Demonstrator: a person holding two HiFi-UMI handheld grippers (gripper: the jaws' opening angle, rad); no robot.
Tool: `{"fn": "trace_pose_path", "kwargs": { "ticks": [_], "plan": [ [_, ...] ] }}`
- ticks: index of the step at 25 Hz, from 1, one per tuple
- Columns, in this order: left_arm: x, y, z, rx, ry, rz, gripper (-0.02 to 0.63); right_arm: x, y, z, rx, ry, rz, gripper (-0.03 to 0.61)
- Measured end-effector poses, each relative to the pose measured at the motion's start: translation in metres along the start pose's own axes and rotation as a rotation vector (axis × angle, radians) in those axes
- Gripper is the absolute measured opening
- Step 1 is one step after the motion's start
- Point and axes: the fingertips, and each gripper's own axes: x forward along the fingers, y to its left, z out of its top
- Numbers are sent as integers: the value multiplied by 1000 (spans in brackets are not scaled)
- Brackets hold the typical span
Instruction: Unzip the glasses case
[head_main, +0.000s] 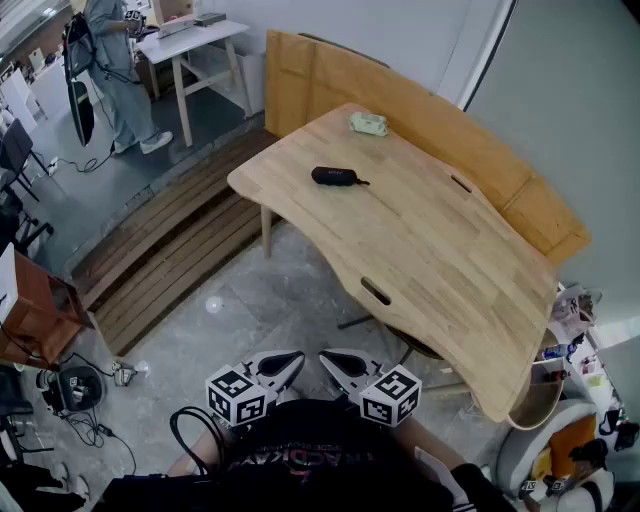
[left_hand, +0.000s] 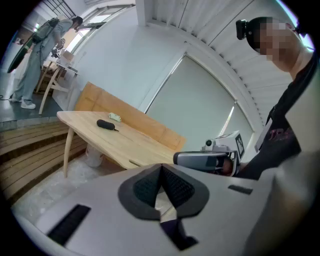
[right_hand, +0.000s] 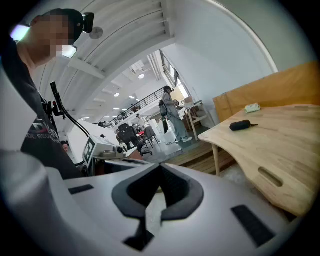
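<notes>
The black glasses case (head_main: 335, 177) lies flat on the far half of the wooden surface (head_main: 440, 260), zipper pull toward the right. A small pale green object (head_main: 368, 124) rests near it, closer to the far edge. The left hand-held gripper (head_main: 283, 366) and right hand-held gripper (head_main: 346, 366) are side by side at the person's torso, well apart from the case. Both are clenched, with nothing between the jaws.

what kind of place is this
Likely an open-plan office or lab workspace: a wooden desk with cable slots, a white table where a person stands, and office chairs beyond.
</notes>
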Motion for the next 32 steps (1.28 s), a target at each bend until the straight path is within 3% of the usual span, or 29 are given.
{"fn": "trace_pose_path", "kwargs": {
  "ticks": [23,32],
  "plan": [
    [1,9,3,-6,3,3,11,9,-5,5,19,-11,17,17],
    [-9,11,-2,-17,0,-11,11,10,-4,4,34,-24,-29,17]
  ]
}}
